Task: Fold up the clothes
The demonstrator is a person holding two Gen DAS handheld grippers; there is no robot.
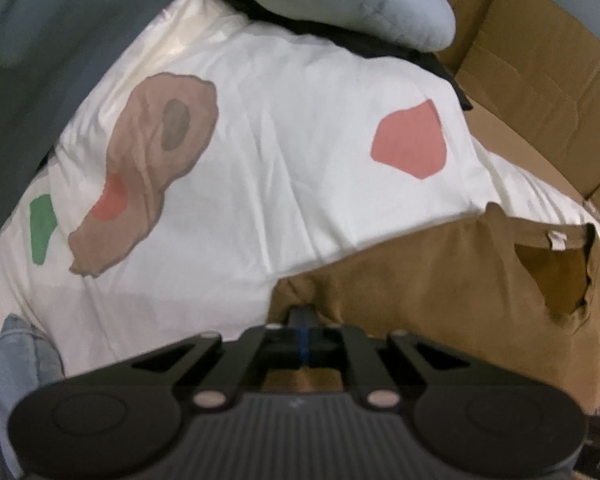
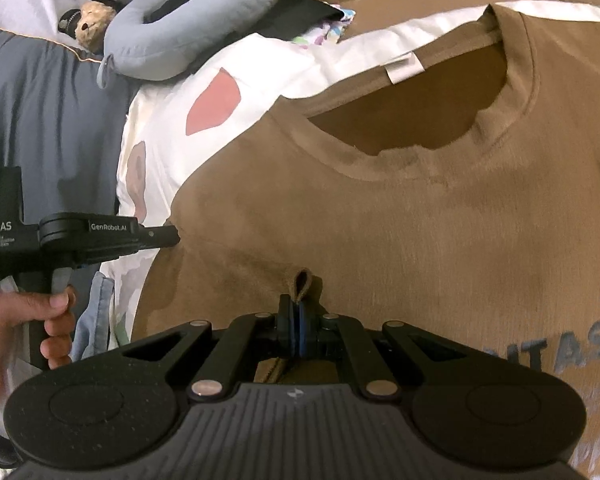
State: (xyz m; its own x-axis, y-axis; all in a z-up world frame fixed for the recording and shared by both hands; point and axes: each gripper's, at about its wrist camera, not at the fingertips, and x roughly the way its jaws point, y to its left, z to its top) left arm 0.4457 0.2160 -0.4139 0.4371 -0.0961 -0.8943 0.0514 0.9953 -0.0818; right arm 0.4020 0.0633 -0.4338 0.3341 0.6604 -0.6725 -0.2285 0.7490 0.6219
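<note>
A brown T-shirt [image 2: 420, 208] lies spread on a white sheet [image 2: 160, 120], its neckline [image 2: 400, 136] and white label [image 2: 404, 68] at the far side. Grey lettering [image 2: 572, 352] shows at its lower right. My right gripper [image 2: 298, 312] is shut on a pinched fold of the shirt; a small loop of cloth sticks up past the tips. In the right wrist view my left gripper [image 2: 174, 236] bites the shirt's left edge. In the left wrist view the left gripper [image 1: 304, 312] is shut, its tips buried in the brown T-shirt [image 1: 440, 280].
The white sheet [image 1: 280, 160] carries pink, tan and green patches. A blue-grey neck pillow [image 2: 204, 20] and a stuffed toy [image 2: 94, 24] lie at the back left, beside grey-blue bedding [image 2: 52, 120]. Cardboard [image 1: 540, 80] lies to the right. A hand [image 2: 40, 312] grips the left handle.
</note>
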